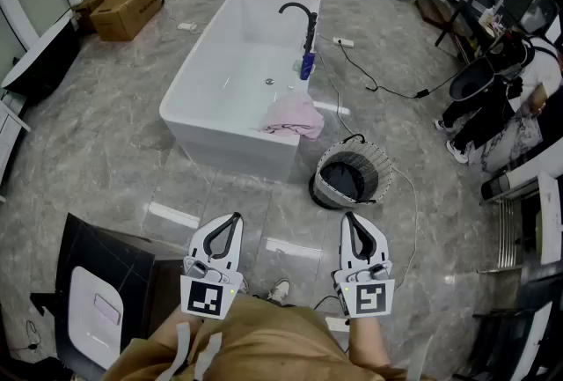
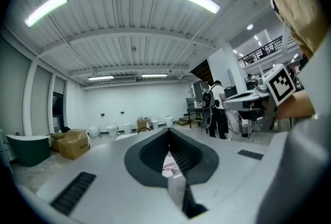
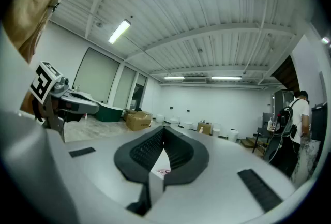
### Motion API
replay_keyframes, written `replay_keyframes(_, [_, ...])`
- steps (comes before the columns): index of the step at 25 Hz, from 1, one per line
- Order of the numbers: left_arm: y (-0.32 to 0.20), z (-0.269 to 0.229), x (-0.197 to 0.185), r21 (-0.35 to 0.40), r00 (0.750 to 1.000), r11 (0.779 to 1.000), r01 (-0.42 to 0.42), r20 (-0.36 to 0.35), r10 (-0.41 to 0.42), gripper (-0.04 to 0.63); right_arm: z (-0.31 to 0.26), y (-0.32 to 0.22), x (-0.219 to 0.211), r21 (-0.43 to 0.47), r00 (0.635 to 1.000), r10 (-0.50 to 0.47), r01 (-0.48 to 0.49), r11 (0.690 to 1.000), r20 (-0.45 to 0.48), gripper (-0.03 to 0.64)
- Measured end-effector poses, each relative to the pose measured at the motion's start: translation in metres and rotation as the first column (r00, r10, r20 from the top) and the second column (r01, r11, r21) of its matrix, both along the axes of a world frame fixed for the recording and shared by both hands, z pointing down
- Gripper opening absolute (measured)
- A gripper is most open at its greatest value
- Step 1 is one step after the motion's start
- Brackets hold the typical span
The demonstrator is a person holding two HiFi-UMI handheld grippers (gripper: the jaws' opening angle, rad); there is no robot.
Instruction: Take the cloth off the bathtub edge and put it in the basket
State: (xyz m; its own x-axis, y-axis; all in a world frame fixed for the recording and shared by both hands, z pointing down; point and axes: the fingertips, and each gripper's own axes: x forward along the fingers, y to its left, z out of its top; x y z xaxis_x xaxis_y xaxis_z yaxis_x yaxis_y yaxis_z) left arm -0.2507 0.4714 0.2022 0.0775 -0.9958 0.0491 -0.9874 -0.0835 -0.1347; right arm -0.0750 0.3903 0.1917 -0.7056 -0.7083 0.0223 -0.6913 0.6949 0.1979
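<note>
Grey marble floor runs through a showroom of bathroom fittings. The left gripper point(image 1: 230, 225) and right gripper point(image 1: 354, 225) both have jaws pressed together on nothing, held level at the person's waist, probably because the reach has not begun. Well ahead, the pink cloth point(image 1: 292, 117) drapes the near right corner of the bathtub point(image 1: 220, 71), which looks dry. The basket point(image 1: 384, 166), on the floor just beside that corner, looks empty.

Left gripper point(image 1: 234, 219), right gripper point(image 1: 351, 219): matching white plastic shells, black ribbed pads lining inside, teardrop outline. White cube point(image 1: 211, 297) at rear of each, black-and-white square marker on faces. Person: mustard-tan top point(image 1: 264, 344), two pale straps point(image 1: 180, 348) down front, white shoe point(image 1: 279, 289).
</note>
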Motion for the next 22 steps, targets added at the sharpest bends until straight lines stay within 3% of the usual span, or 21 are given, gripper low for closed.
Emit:
replay_keyframes(10, [0.013,0.002,-0.011,-0.003,1.000,1.000,0.015,-0.003,-0.015,0.006,0.000,0.014,-0.017,0.005,1.000,-0.023,0.023,1.000,-0.021,0.006])
replay_keyframes(17, [0.007,0.004,0.004,-0.018,1.000,1.000,0.017,-0.005,-0.017,0.006,0.004,0.003,0.005,-0.004,1.000,0.015,-0.015,1.000,-0.004,0.006])
replay_keyframes(22, [0.002,0.007,0.019,-0.023,0.999,0.999,0.040,-0.010,-0.040,0.007,0.012,-0.002,0.022,0.021,1.000,-0.007,0.008,1.000,-0.026,0.006])
